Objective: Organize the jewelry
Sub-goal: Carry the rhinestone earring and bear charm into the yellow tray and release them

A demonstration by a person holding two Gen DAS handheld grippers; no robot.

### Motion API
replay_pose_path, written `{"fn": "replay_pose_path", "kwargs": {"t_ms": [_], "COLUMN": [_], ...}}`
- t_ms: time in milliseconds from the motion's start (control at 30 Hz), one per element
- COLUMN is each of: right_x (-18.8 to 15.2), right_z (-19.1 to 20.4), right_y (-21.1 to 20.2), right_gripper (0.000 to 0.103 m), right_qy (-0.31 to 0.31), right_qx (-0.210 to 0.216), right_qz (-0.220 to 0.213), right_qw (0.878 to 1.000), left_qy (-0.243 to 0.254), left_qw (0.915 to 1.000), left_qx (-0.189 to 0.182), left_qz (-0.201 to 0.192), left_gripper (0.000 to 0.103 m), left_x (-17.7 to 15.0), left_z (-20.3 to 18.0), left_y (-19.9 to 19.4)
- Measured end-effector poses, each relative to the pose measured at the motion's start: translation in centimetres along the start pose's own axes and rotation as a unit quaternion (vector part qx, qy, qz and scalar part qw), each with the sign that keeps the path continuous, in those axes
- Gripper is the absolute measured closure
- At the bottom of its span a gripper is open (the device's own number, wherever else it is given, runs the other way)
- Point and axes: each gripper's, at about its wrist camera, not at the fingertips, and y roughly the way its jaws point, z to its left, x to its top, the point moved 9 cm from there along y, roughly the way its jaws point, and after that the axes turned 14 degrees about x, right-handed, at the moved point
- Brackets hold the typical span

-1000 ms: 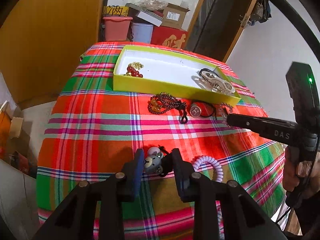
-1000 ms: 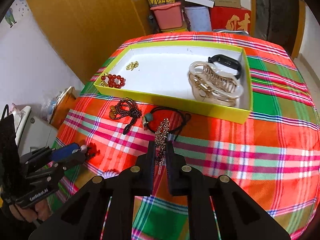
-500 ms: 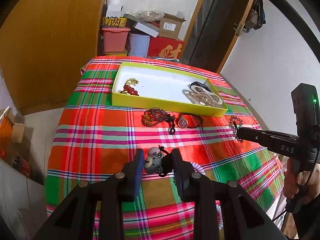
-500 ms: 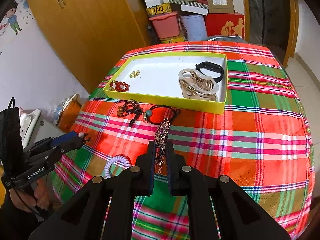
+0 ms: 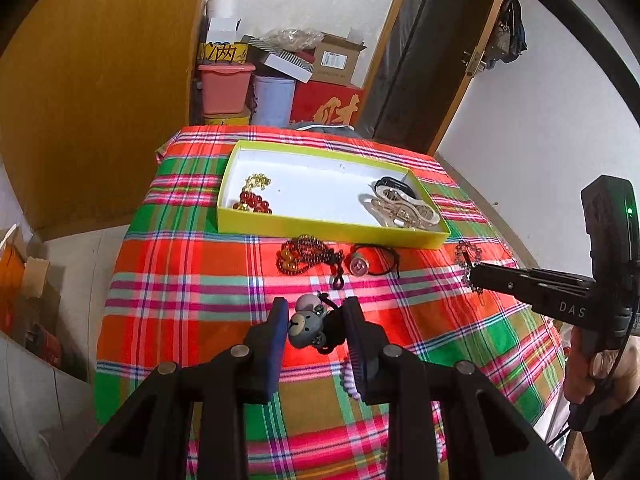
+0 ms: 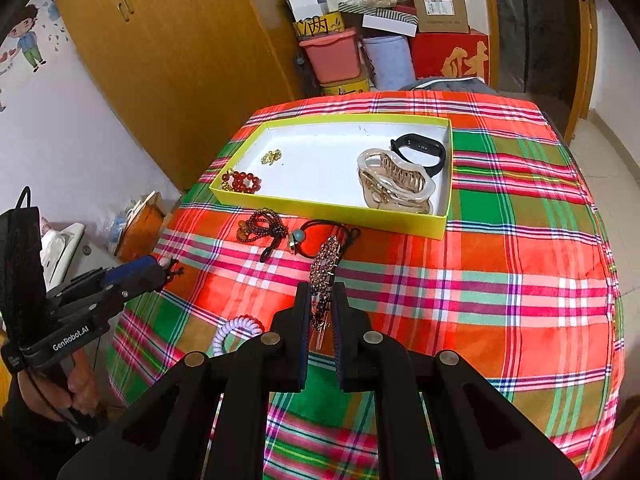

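right now the left gripper (image 5: 316, 330) is squeezed shut on a little gray bear charm (image 5: 307, 327), held up above the checkered tablecloth (image 5: 180, 264). a black cord hangs off the bear. the right gripper (image 6: 321, 300) is pinched tight on a long sparkly hair clip (image 6: 326, 268), which sticks out toward 12 o'clock past the fingertips.

from the right wrist view, a yellow box (image 6: 320, 206) with a white floor sits on the cloth at 12 o'clock. inside it, at its 9 o'clock end, lie red beads (image 6: 241, 181) and a small gold chain (image 6: 271, 157). at its 3 o'clock end lie a big see-through hair claw (image 6: 394, 184) and a black band (image 6: 420, 150), touching each other.

just outside the box's near wall lie a dark bead bracelet (image 6: 260, 226) and a black hair tie (image 6: 324, 236) with a round bead, side by side. a pale curly hair tie (image 6: 236, 330) rests on the cloth at 9 o'clock from the right gripper.
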Motion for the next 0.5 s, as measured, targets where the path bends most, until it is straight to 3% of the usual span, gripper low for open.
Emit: {"fn": "replay_pose_path", "kwargs": {"t_ms": [500], "right_x": [5.1], "right_z": [-1.2], "right_y": [1.6], "right_gripper": [0.093], "right_qy": [-0.014], "right_qx": [-0.002], "right_qz": [-0.013], "right_qw": [1.0], "left_qy": [0.015], "left_qw": [0.9996], "left_qx": [0.009], "left_qz": [-0.021], "left_gripper": [0.074], "left_x": [7.1], "left_z": [-0.4], "left_y": [4.2]}}
